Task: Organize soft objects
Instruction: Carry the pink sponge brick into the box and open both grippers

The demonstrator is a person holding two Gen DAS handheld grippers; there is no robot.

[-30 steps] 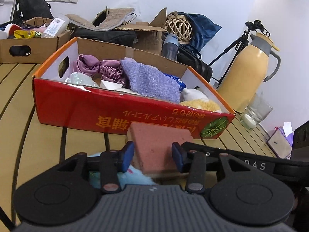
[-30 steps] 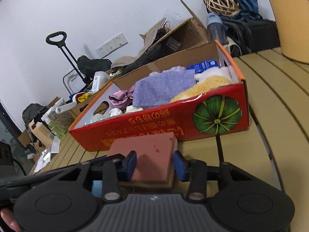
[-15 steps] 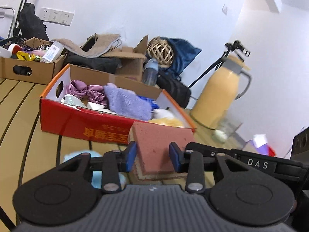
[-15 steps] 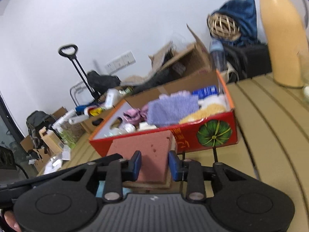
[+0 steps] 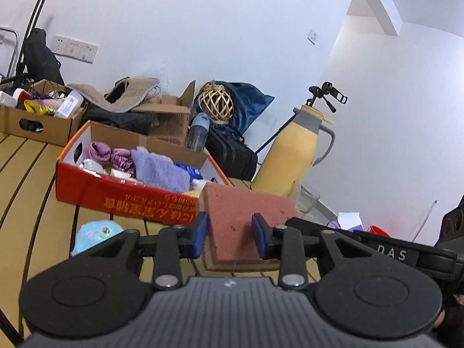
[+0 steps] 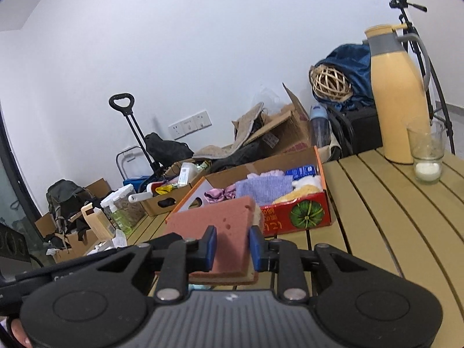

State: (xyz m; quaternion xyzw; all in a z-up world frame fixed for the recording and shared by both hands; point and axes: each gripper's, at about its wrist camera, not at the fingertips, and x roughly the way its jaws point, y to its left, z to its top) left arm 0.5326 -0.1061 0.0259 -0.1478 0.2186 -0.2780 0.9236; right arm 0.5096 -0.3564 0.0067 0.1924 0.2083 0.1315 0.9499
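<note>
A reddish-pink sponge [image 5: 246, 208] with a tan underside hangs above the slatted table, held from two sides. My left gripper [image 5: 229, 233] has its blue pads pressed on the sponge's near end, and its jaws are still closing. My right gripper [image 6: 233, 248] squeezes the same sponge [image 6: 208, 217] from its own side, jaws also closing. Beyond stands the red cardboard box [image 5: 116, 191] holding purple cloths, a lilac towel and a yellow sponge; it also shows in the right wrist view [image 6: 307, 213]. A light-blue plush toy [image 5: 95, 232] lies on the table before the box.
A yellow thermos jug [image 6: 397, 98] and a glass [image 6: 426, 153] stand at the table's right end. A brown box of bottles [image 5: 29, 121] sits at the far left. Bags, cartons and a tripod crowd the wall behind.
Both grippers have risen and drawn back with the sponge, lifting it off the table. Their jaws have narrowed on it. The plush toy, hidden before, now shows.
</note>
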